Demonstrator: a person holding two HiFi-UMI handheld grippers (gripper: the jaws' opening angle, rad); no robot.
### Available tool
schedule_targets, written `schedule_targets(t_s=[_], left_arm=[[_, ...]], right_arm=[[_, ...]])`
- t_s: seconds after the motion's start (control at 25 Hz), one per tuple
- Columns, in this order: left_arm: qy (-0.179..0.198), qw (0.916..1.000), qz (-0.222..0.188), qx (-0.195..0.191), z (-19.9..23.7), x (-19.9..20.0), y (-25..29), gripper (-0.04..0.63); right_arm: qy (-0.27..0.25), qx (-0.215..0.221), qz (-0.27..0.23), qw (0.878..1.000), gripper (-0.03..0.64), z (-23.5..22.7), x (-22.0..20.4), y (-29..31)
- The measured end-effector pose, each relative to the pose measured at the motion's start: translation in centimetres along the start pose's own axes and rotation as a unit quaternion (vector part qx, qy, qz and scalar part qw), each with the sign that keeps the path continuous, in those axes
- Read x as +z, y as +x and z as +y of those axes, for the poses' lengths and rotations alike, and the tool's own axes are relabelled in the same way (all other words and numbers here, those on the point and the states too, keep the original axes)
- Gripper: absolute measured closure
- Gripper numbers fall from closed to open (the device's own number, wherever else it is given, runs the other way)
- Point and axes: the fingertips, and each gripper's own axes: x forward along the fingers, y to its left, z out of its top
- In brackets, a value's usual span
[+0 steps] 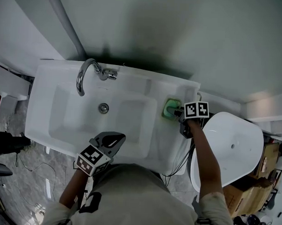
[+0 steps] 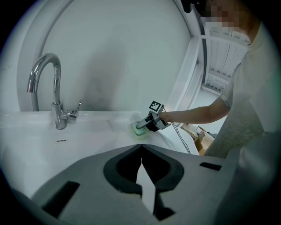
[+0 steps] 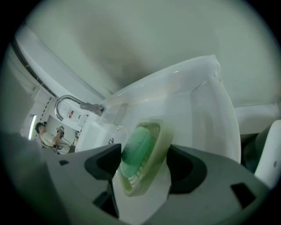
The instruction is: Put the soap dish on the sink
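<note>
Greenish soap dish [image 1: 170, 109] lies flat on the sink [image 1: 133, 82] ledge.

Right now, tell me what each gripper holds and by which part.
Left gripper: shut, holding nothing. Right gripper: jaws flank the long sides of the soap dish on the sink; whether they press it cannot be told.

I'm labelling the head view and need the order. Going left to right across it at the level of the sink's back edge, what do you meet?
faucet → soap dish → white oval fixture
</note>
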Motion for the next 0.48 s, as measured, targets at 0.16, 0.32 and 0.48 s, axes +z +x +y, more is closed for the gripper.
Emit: schedule_targets(t_s=[0.16,0.32,0.48], left_arm=[[0.004,1.0,0.005,0.004,-0.1,-0.3,-0.1,0.575],[0.003,1.0,0.007,0.004,-0.1,-0.7,-0.2,0.575],[0.005,1.0,0.006,0.003,-0.5,-0.6,-0.1,0.575]], right_arm=[[-0.023,-0.021,0.001,1.0,0.271,-0.5,0.0,-0.2],[-0.067,-0.05,0.001,0.997,0.278,-1.1,0.2,-0.5],[-0.079,-0.054,0.001,0.995,0.285,-0.9,0.3,-0.4]])
